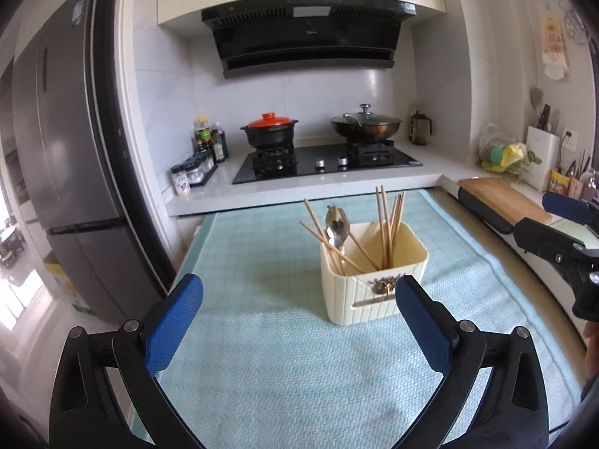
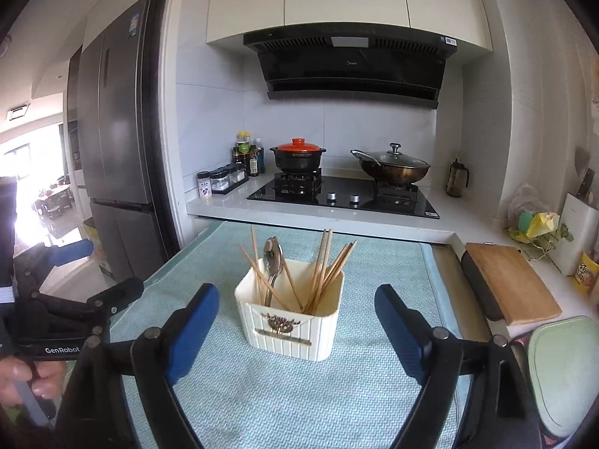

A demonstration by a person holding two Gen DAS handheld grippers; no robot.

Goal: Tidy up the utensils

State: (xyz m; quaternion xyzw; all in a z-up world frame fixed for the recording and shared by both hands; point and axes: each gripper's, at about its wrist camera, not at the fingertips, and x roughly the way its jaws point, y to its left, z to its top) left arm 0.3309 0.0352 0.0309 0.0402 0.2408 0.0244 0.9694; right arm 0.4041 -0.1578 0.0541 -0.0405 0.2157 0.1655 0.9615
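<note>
Our left hand-held gripper point(image 1: 299, 314) hangs over the near part of the tabletop point(image 1: 262, 374) with its blue pads spread wide and nothing between them. In the right wrist view we see the same tool at the far left, gripped by a hand point(image 2: 22, 378). To its left in the left wrist view stands a tall grey fridge point(image 1: 63, 149).

Further right, near the middle of the pale green cloth point(image 1: 243, 254) that covers the tabletop, sits the cream holder point(image 1: 370, 292). The chopsticks point(image 1: 389, 232) stand in it, some leaning out to the left and a bunch nearly upright on the right, and a metal spoon point(image 1: 337, 228) leans among the left ones with its bowl up.

Our right hand-held gripper point(image 2: 297, 318) also stands wide and empty, short of the holder, which shows between its pads without touching them.

Behind the cloth we see the stove point(image 1: 329, 161), with a black pot under a red lid point(image 1: 269, 131) on the left burner and a lidded wok point(image 1: 365, 125) on the right. At the right edge lies a wooden cutting board point(image 2: 509, 280).
</note>
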